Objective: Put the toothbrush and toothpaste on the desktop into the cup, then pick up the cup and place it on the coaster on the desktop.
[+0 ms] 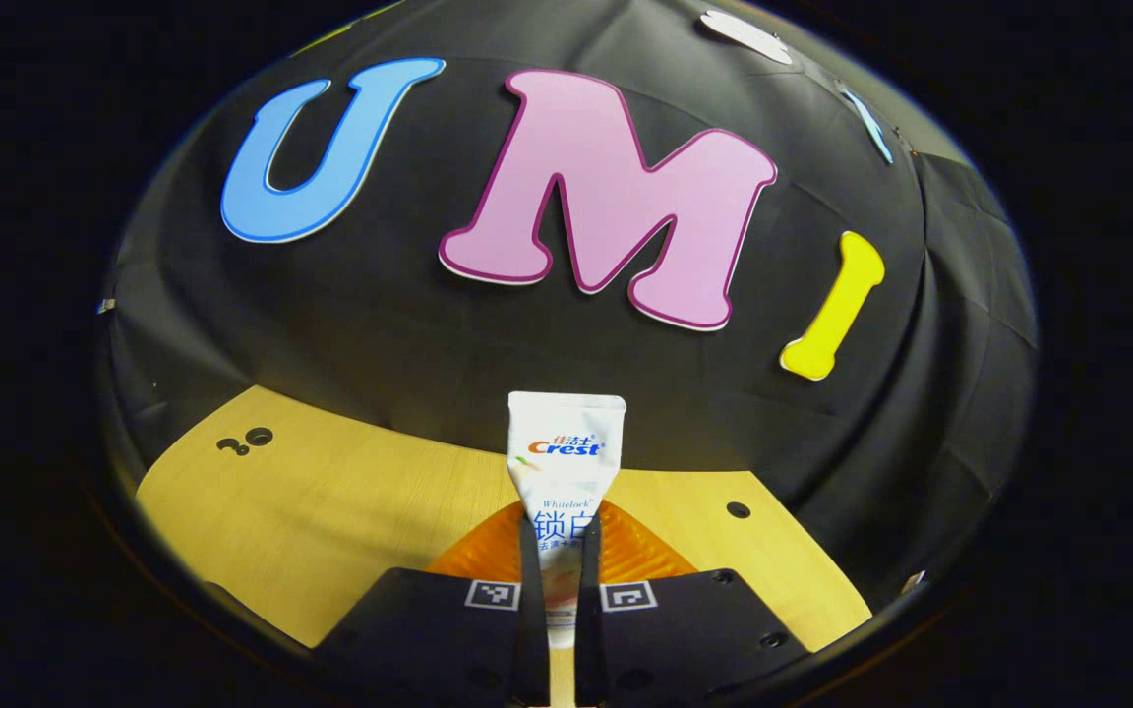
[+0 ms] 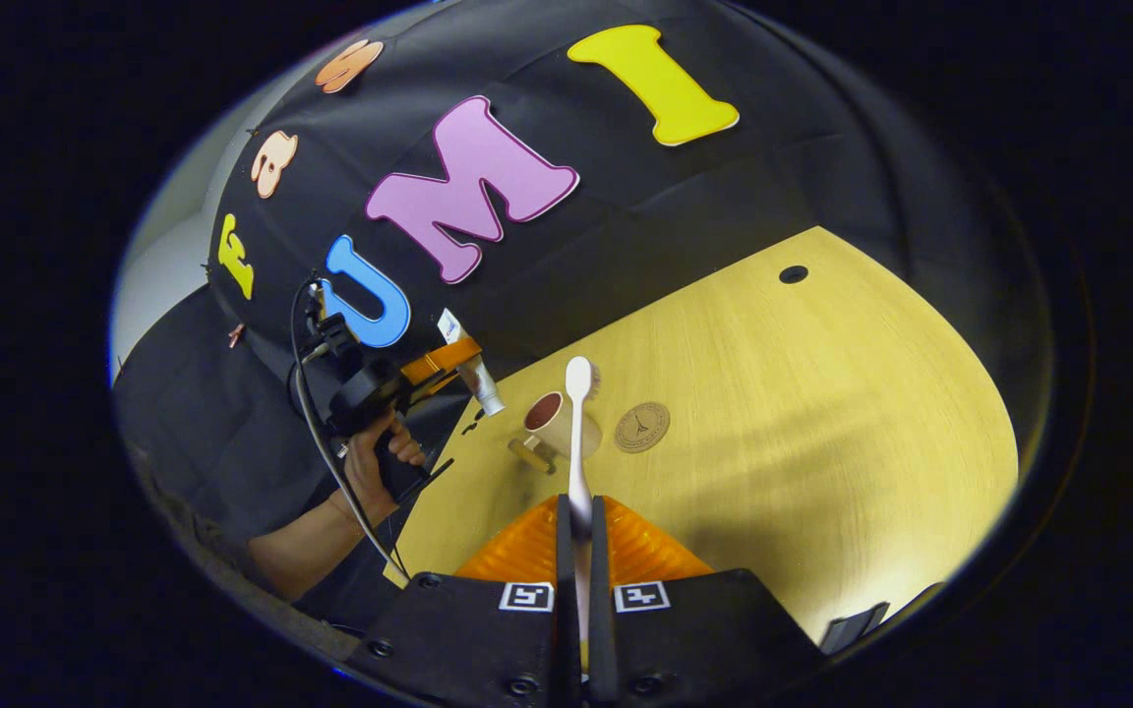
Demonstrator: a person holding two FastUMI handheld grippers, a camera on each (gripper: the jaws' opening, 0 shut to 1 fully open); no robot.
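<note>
White soft plastic toothpaste tube point(image 1: 564, 462) stands upright, crimped end at 12 o'clock, nipped low on its body by the left gripper point(image 1: 559, 551), whose fingers press both sides; it likely flexes and could slip (light, smooth skin). Slim white stiff toothbrush point(image 2: 577, 433) is pinched at its handle by the right gripper point(image 2: 577, 536), head toward 12 o'clock. Beyond it sit the small brown-lined cup point(image 2: 554, 421) and, at its 3 o'clock, the round tan coaster point(image 2: 641, 427) on the pale wooden desktop point(image 2: 822, 413).

My left gripper's fingers point(image 1: 531, 551) hide the toothpaste's point(image 1: 566, 452) lower end. My own fingers point(image 2: 564, 531) cover the toothbrush's point(image 2: 578, 433) handle. The coaster's point(image 2: 641, 426) emblem is too small to tell.
</note>
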